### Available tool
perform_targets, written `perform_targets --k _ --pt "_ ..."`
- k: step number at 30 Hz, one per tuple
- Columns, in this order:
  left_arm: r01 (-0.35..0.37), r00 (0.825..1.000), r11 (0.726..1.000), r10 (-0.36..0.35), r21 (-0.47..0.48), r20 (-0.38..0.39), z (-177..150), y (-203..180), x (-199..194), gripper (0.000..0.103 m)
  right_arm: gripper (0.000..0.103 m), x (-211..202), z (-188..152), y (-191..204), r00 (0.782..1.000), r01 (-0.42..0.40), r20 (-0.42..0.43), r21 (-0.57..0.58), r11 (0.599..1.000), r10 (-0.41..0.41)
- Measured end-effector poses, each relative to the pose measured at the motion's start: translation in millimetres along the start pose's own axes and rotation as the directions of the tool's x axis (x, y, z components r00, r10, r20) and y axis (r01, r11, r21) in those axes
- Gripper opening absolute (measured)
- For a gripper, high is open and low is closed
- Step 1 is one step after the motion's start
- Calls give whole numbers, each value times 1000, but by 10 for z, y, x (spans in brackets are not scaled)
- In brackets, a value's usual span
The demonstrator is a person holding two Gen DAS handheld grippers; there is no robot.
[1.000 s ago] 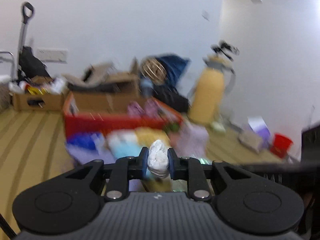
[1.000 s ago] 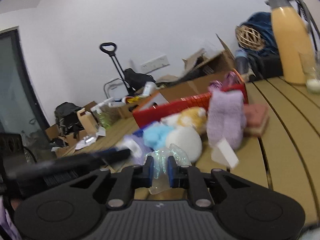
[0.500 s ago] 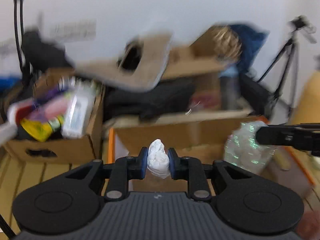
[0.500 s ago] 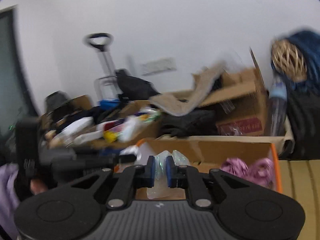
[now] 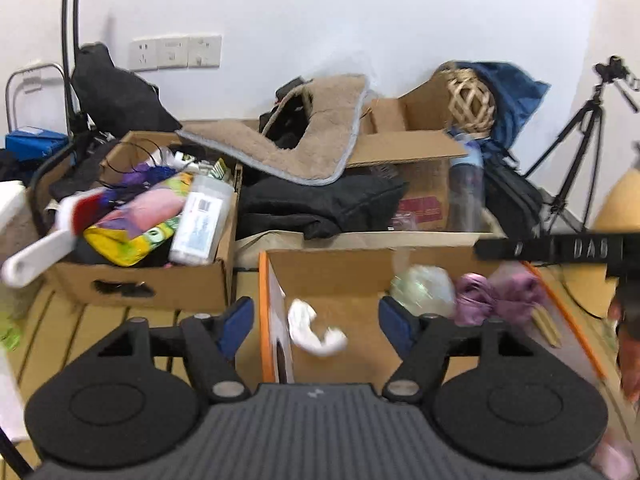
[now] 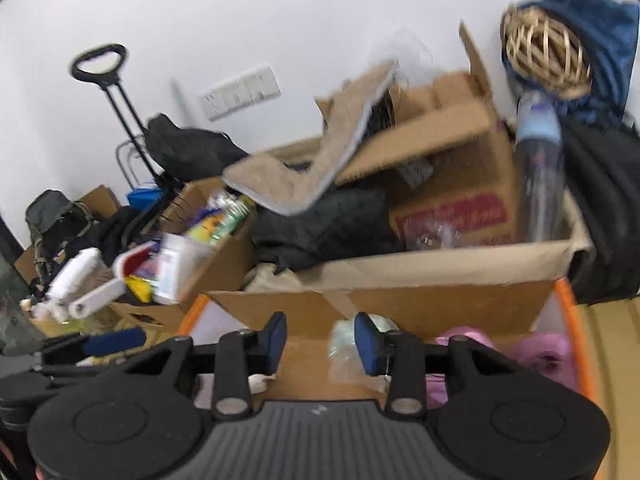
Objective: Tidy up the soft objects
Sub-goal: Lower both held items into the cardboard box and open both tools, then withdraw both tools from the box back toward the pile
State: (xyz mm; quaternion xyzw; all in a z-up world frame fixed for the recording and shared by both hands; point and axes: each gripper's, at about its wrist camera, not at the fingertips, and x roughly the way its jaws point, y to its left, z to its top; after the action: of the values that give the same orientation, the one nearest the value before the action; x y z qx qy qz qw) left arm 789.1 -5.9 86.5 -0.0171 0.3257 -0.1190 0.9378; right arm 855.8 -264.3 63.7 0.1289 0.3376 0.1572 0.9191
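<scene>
My left gripper [image 5: 316, 318] is open above an orange-rimmed cardboard bin [image 5: 262, 292]. A small white soft object [image 5: 314, 330] lies loose inside the bin, between and beyond the fingers. A crinkly translucent soft object [image 5: 424, 290] sits in the bin beside purple plush items [image 5: 500, 292]. My right gripper [image 6: 320, 338] is open over the same bin [image 6: 572, 320]; the translucent object [image 6: 344, 340] is just beyond its right finger, and pink-purple plush [image 6: 540, 350] lies to the right. The right gripper's arm [image 5: 560, 248] crosses the left wrist view at right.
Behind the bin stand cluttered cardboard boxes [image 5: 160, 280], a tan fleece mat [image 5: 316, 148], black clothing [image 5: 320, 204], a clear bottle [image 6: 540, 168], a wicker ball [image 5: 470, 100] and a tripod [image 5: 580, 148]. A slatted wooden surface [image 5: 80, 324] lies at left.
Both grippers moved from the table to over the bin and opened. The white object and the translucent object left the jaws and now lie in the bin.
</scene>
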Motion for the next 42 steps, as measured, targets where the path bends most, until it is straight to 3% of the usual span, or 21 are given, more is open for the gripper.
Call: perform_targets --k 5,7,10,15,22,28,32,38,42 --pt "-13 990 1000 14 -8 138 -440 -242 -1112 86 45 -1022 -33 204 998 5 67 -53 999 -1" --pt "-3 984 1000 6 -14 177 -702 -338 -1488 87 63 -1440 -165 308 995 -19 96 -82 996 27" --pt "55 977 998 -47 -33 207 -1180 -466 -2002 89 77 -2105 -600 459 981 -31 184 -149 988 59" --pt "74 964 995 -88 64 252 -1918 -807 -2596 93 89 -2864 -1610 689 955 15 288 -269 963 66" --pt "65 943 986 -110 151 313 -2767 -1151 -3234 100 92 -3453 -2937 730 929 114 368 -170 979 -45" --pt "42 943 974 -113 224 313 -3229 -1359 -3535 101 96 -3771 -3824 928 903 229 406 -182 956 -139" --pt "39 944 978 -104 205 314 -3325 -1385 -3660 101 99 -3958 -4126 1005 906 219 402 -166 962 -137" --pt "55 936 987 -105 153 336 -3485 -1352 -3780 102 100 -4175 -4355 1068 876 259 449 -130 957 -176" --pt "56 934 991 -95 123 344 -3521 -1250 -3751 102 100 -4222 -4397 1100 879 244 447 -127 961 -164"
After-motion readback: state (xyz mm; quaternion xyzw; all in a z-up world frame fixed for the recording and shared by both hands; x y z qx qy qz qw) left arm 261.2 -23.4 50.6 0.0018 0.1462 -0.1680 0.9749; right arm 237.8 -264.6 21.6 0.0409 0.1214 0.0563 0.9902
